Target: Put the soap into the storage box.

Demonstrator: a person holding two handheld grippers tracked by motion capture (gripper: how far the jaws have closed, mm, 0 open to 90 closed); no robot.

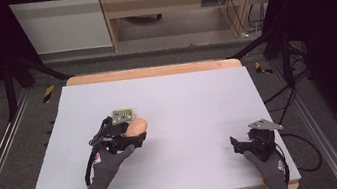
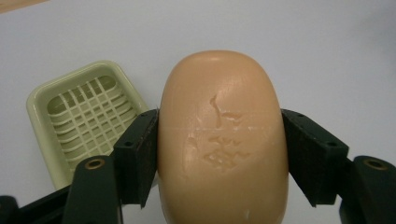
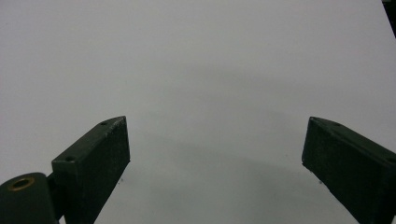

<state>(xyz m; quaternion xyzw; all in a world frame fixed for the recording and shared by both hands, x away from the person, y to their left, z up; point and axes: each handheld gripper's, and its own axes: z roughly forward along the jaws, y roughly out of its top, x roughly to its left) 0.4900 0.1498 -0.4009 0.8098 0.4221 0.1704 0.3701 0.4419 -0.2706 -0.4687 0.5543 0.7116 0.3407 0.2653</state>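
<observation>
Fingers clamp soap over pale, perhaps matte table

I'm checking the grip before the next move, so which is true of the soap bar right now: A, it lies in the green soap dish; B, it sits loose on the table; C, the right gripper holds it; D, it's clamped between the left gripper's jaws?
D: in the left gripper view the soap bar sits pinched between both jaws of the left gripper, beside the soap dish.

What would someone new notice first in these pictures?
Most likely the peach-coloured soap bar, clamped between the jaws of the left gripper at the left of the white table. Next, the pale green soap dish with its grid insert, just beyond the soap. The right gripper rests open near the table's right front.
</observation>
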